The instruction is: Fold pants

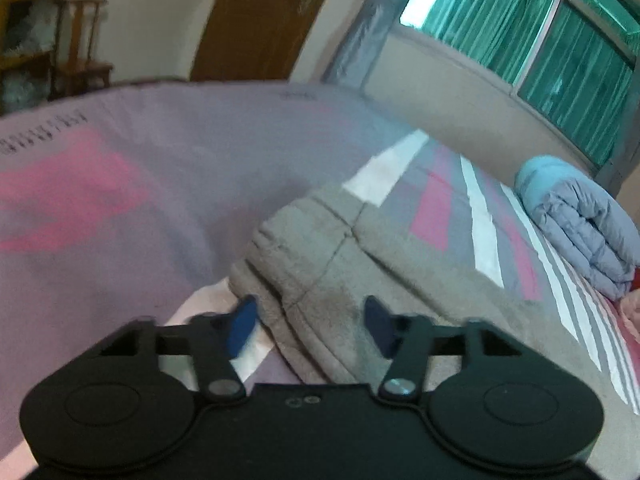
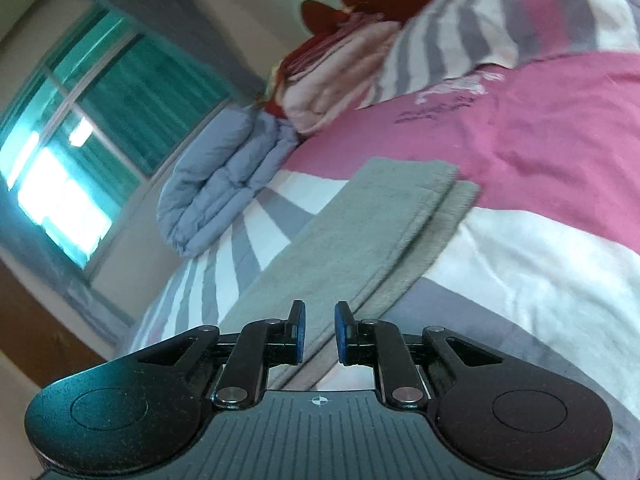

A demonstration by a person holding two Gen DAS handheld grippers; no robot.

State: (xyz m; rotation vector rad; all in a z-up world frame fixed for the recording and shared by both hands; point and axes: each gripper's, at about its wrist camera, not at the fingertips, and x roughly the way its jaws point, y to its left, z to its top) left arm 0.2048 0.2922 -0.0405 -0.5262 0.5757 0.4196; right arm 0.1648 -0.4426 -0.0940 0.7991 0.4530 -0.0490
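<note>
Leftmost in the left wrist view, a blurred wooden chair (image 1: 86,46) and a brown door (image 1: 260,16) stand behind the bed; the right wrist view shows neither. Next comes a lilac and pink bedspread (image 1: 120,184) with white stripes, and on it the grey fleece pants (image 1: 340,256), lying flat with the waistband end nearest this camera. The left gripper (image 1: 310,328) has its blue pads set moderately apart over that waistband; cloth lies between them, though I cannot tell whether the pads press on it. At the right edge sits a folded pale blue quilt (image 1: 580,220) below a window with green curtains (image 1: 520,40).

Seen from the right wrist, the window (image 2: 80,120) lies at the left, then the quilt (image 2: 224,188), then a stack of pink and red folded cloth (image 2: 332,76) that the other view cuts off. The pants (image 2: 360,240) appear as a long doubled leg running toward the right gripper (image 2: 320,332). Its pads stand narrowly apart just above the fabric, nothing pinched between them. Both views are soft with blur.
</note>
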